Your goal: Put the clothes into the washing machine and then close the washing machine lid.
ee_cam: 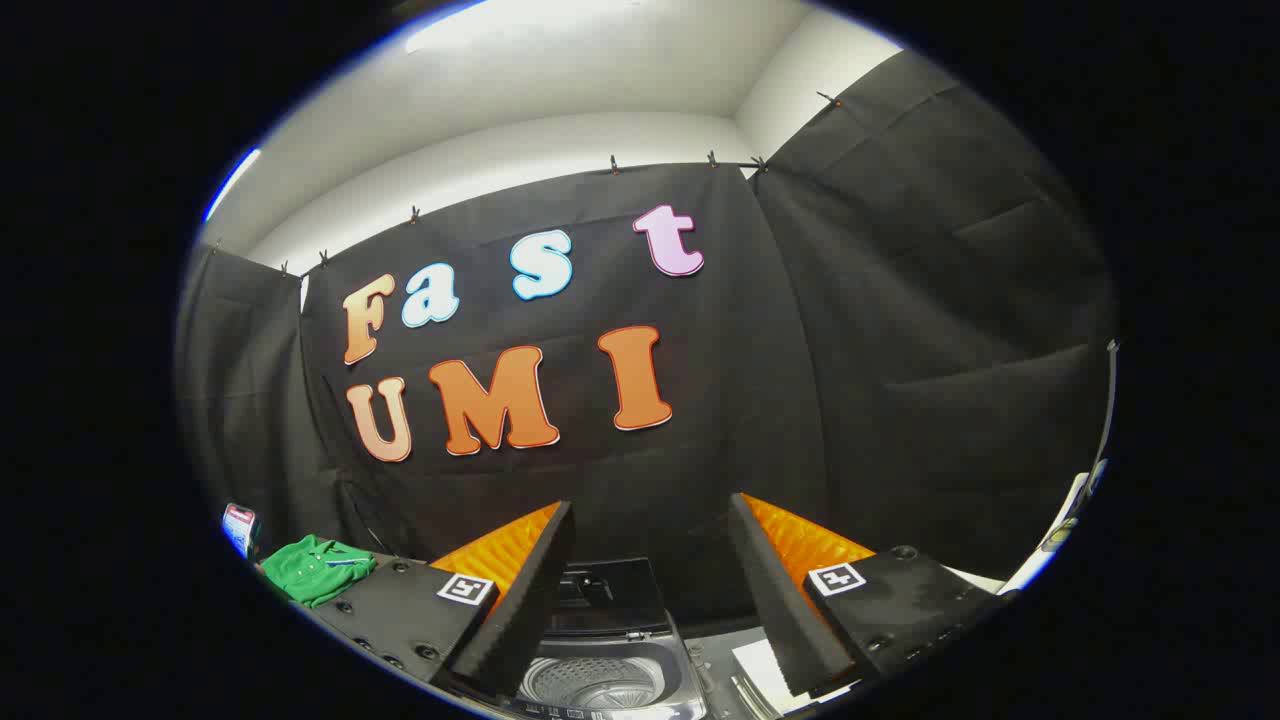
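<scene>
My gripper [650, 545] is open, its two fingers spread wide with nothing between them. Below and between the fingers lies the washing machine [600, 680]; its lid [605, 595] stands raised at the back and the perforated metal drum shows inside. A green garment [315, 568] lies crumpled to the left, beyond the left finger, apart from the gripper. I am held above the machine, looking toward the booth's black cloth wall.
A small red and white object [240, 525] stands just left of the green garment. White sheets [770, 665] lie right of the machine, by the right finger. A white edge [1060, 535] shows at the far right.
</scene>
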`<act>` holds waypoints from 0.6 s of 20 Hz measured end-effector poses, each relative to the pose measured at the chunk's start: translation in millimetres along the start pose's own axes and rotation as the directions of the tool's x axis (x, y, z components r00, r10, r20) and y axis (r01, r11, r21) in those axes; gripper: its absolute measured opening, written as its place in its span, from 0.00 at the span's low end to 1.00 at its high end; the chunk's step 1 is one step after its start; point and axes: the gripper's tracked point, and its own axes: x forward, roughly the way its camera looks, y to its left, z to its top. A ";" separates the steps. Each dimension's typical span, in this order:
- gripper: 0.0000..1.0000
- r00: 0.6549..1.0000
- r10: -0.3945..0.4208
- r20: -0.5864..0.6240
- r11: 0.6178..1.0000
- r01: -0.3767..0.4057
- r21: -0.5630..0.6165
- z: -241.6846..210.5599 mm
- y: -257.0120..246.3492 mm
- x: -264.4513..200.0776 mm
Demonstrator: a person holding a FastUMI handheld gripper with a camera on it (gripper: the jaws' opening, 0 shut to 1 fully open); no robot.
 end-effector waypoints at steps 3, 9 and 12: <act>0.99 1.000 0.009 -0.011 1.000 -0.009 -0.003 -4.2 3.9 2.5; 0.98 1.000 0.013 -0.023 1.000 -0.014 -0.004 -8.9 6.3 4.1; 0.98 1.000 0.012 -0.024 1.000 -0.012 0.000 -9.7 5.6 4.4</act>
